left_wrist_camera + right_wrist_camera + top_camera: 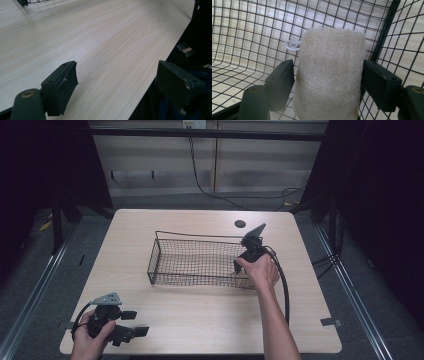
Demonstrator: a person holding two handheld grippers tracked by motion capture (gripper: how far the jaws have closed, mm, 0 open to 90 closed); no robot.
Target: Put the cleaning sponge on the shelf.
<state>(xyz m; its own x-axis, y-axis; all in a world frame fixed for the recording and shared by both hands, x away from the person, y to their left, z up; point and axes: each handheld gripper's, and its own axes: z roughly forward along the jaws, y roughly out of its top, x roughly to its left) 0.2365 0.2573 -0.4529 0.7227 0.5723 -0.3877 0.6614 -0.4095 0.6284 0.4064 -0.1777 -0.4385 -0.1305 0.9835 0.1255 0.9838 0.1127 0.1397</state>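
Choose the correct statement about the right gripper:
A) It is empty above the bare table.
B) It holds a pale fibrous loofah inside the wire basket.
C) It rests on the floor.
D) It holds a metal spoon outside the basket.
B: in the right gripper view the right gripper has its jaws on either side of the loofah, with the wire basket mesh all around.

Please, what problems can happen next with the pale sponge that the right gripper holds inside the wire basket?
1. The right gripper clasps the pale fibrous loofah sponge close to the black wire mesh basket wall; its jaws could knock the wires.
2. The sponge's white string loop might catch on the mesh.
3. The left gripper rests open at the light wooden table edge, so nothing steadies the basket.
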